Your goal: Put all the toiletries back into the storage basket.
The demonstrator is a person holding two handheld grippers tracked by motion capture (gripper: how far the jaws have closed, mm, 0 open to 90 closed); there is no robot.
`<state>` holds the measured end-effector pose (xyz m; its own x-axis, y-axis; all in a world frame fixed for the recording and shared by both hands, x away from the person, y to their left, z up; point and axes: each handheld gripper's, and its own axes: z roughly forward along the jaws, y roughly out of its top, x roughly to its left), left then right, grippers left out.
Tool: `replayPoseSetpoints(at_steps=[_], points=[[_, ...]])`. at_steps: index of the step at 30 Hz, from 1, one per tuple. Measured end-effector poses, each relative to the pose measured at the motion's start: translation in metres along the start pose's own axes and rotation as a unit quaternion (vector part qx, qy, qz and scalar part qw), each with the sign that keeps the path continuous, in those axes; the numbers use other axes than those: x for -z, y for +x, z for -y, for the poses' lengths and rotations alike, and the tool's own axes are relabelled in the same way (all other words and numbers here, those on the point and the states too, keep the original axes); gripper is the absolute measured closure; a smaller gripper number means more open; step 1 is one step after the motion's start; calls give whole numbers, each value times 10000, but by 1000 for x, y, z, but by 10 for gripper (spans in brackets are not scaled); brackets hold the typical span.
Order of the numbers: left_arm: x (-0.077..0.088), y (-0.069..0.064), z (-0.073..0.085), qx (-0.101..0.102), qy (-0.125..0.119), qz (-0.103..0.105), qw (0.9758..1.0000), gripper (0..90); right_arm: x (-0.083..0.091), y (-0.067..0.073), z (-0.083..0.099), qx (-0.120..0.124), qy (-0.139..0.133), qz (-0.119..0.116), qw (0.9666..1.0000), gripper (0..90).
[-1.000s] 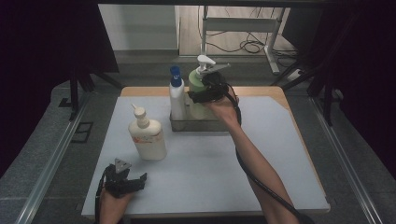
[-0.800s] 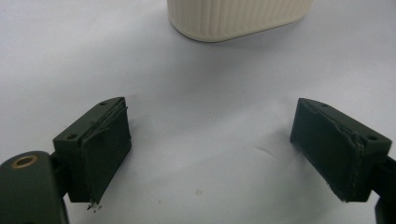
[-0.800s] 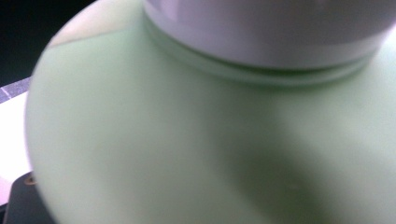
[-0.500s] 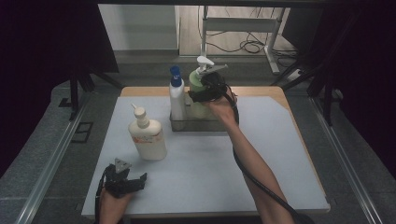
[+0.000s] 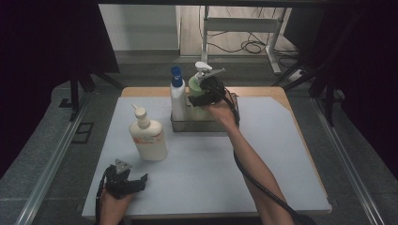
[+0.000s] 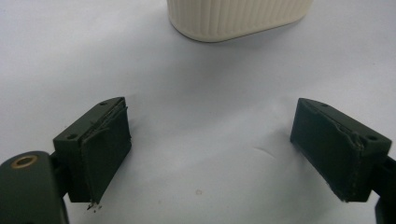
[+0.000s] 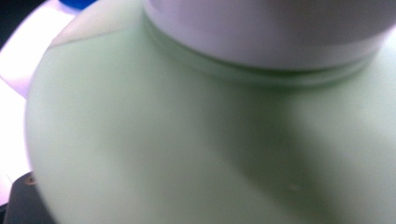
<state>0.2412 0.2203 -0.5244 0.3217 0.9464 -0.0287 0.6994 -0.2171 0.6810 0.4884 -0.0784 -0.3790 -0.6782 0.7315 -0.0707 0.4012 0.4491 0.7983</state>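
Right gripper (image 5: 206,93) grips the green pump bottle (image 5: 199,96) in the metal tray (image 5: 197,125) at twelve o'clock — left gripper (image 6: 210,154) (seven o'clock) gapes wide, empty.

High view: overhead, facing forward-down on table (image 5: 263,187). Left gripper view: low, near cream bottle (image 6: 236,18), shared. Right gripper view: pressed against green bottle (image 7: 187,149).

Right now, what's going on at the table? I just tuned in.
A person works with a gripper in each hand. The right gripper is at the green pump bottle, which stands in a metal tray beside a blue-capped white bottle; whether its jaws have closed is unclear. The left gripper rests open near the table's front, short of a cream bottle standing outside the tray.
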Motion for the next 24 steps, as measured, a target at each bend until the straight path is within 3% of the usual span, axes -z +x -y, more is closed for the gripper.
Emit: replayPoseSetpoints(at_steps=[24], points=[[0, 0, 0, -1, 4, 4, 10000, 118, -18, 2, 17, -38, 368, -188, 9991, 125]])
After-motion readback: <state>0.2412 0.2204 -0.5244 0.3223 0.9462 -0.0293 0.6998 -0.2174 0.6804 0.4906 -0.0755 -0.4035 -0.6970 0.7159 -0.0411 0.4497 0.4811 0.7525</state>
